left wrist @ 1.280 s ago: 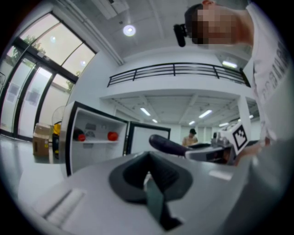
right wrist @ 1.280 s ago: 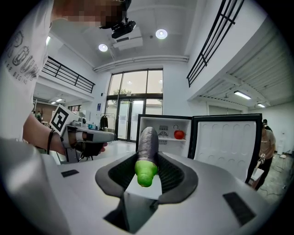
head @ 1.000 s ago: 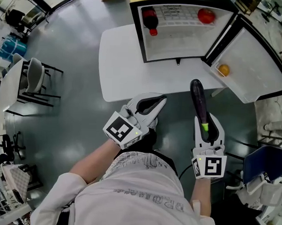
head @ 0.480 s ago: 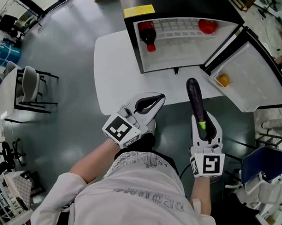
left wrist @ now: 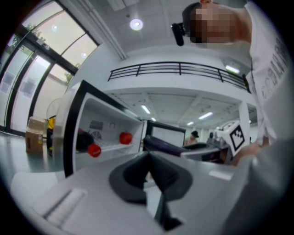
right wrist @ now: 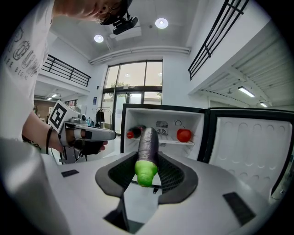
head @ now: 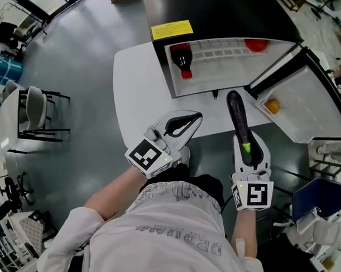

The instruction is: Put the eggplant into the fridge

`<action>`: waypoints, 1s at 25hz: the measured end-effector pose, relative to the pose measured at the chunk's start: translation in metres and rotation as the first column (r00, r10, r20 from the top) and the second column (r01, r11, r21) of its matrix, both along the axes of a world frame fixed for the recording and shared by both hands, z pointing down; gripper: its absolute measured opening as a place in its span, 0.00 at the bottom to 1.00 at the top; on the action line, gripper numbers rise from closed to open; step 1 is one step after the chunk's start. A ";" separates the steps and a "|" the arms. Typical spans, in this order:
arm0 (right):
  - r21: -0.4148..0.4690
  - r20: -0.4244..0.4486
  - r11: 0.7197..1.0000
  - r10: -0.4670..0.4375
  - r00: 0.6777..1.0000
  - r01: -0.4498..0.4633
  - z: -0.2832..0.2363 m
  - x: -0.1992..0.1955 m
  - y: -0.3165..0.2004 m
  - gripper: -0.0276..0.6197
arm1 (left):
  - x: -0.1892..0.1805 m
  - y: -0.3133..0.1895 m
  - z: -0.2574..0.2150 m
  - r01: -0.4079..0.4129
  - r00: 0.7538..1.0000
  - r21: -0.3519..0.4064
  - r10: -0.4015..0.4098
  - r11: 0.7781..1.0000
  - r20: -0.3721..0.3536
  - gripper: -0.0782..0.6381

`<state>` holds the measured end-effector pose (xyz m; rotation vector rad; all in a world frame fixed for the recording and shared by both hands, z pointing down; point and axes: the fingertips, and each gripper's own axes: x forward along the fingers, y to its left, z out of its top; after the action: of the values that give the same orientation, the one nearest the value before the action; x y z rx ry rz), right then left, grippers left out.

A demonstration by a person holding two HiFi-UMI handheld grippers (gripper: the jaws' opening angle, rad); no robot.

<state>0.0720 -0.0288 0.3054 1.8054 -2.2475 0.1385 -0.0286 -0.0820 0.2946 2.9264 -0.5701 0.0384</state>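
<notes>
A long dark purple eggplant (head: 238, 118) with a green stem end (right wrist: 145, 170) sticks out forward from my right gripper (head: 247, 142), which is shut on its stem end. The eggplant's tip points at the open fridge (head: 217, 70), just short of its front edge. In the right gripper view the eggplant (right wrist: 148, 140) lines up with the fridge's white interior (right wrist: 161, 133). My left gripper (head: 194, 119) is level, to the left of the eggplant, jaws together with nothing between them; its fingertips (left wrist: 148, 158) meet in the left gripper view.
The fridge stands on a white table (head: 133, 87), its door (head: 305, 104) swung open to the right with an orange fruit (head: 272, 106) in its shelf. Inside are a red-capped dark bottle (head: 181, 58) and a red tomato (head: 256, 45). Chairs (head: 34, 108) stand far left.
Both grippers, and the eggplant with the right one, have moved forward toward the open fridge. The grip on the eggplant is unchanged.
</notes>
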 end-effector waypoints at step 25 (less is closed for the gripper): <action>-0.048 0.038 0.997 -0.064 0.997 0.066 0.055 0.042 -0.073 0.24 | 0.031 -0.051 0.046 0.074 0.993 -0.026 -0.071 0.997 0.096 0.12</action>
<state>0.1135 -0.1021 0.3605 1.7161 -2.3039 0.2142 0.0029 -0.1328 0.3405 2.8848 -0.6844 0.1772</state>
